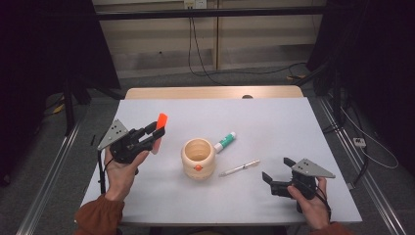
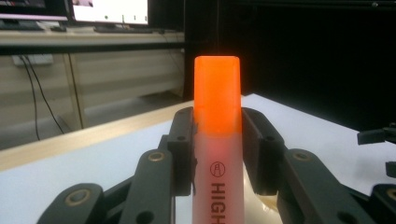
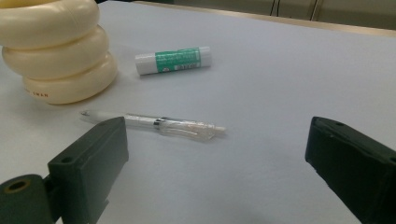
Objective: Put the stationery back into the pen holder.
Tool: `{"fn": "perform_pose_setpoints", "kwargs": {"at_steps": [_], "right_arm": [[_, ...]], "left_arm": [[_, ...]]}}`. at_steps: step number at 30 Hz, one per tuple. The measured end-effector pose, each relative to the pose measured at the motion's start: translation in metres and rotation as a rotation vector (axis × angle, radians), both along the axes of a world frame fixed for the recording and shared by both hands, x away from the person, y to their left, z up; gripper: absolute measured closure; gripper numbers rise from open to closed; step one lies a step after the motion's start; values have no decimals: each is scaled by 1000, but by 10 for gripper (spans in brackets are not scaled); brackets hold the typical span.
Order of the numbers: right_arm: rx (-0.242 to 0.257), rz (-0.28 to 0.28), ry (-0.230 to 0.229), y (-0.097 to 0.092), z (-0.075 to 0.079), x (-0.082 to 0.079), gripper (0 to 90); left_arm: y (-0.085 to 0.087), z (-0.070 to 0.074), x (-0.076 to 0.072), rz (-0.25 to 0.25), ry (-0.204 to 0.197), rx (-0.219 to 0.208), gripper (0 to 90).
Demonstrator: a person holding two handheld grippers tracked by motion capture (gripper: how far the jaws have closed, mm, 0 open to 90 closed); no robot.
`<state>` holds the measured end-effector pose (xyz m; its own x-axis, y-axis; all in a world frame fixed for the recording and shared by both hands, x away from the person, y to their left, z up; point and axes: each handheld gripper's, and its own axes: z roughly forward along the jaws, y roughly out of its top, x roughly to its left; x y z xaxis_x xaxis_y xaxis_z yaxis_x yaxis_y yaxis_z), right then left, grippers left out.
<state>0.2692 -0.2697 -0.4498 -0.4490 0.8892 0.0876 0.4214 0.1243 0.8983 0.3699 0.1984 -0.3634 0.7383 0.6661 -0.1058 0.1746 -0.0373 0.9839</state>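
Note:
My left gripper [image 1: 155, 133] is shut on an orange-capped highlighter [image 1: 160, 121], held in the air to the left of the cream ribbed cup [image 1: 198, 157]. In the left gripper view the highlighter [image 2: 217, 140] stands upright between the two black fingers [image 2: 183, 140], its orange cap on top. My right gripper [image 1: 276, 172] rests open at the table's front right, with nothing between its fingers [image 3: 95, 158]. A clear pen [image 1: 240, 168] [image 3: 159, 125] lies just ahead of it. A green-and-white glue stick [image 1: 225, 142] [image 3: 173, 60] lies beyond the pen, beside the cup [image 3: 56, 51].
The white tabletop [image 1: 274, 122] has a wooden strip [image 1: 210, 92] along its far edge. Dark stands and cables sit on the floor around the table. The right half of the table holds only the pen and glue stick.

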Motion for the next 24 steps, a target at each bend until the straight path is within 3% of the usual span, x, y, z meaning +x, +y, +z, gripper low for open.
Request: {"fn": "perform_pose_setpoints", "kwargs": {"at_steps": [2, 8, 13, 15, 24], "right_arm": [[0, 1, 0, 0, 0, 0, 60], [-2, 3, 0, 0, 0, 0, 60], [-1, 6, 0, 0, 0, 0, 60], [-1, 5, -1, 0, 0, 0, 60], [-1, 5, 0, 1, 0, 0, 60]], "left_arm": [[-4, 1, -3, 0, -16, 9, 672], [-23, 4, -6, -55, -12, 9, 672], [-36, 9, -1, -76, 4, -7, 672], [-41, 9, 0, -73, -8, 11, 672], [-68, 11, 5, -125, -2, 7, 672]]}}
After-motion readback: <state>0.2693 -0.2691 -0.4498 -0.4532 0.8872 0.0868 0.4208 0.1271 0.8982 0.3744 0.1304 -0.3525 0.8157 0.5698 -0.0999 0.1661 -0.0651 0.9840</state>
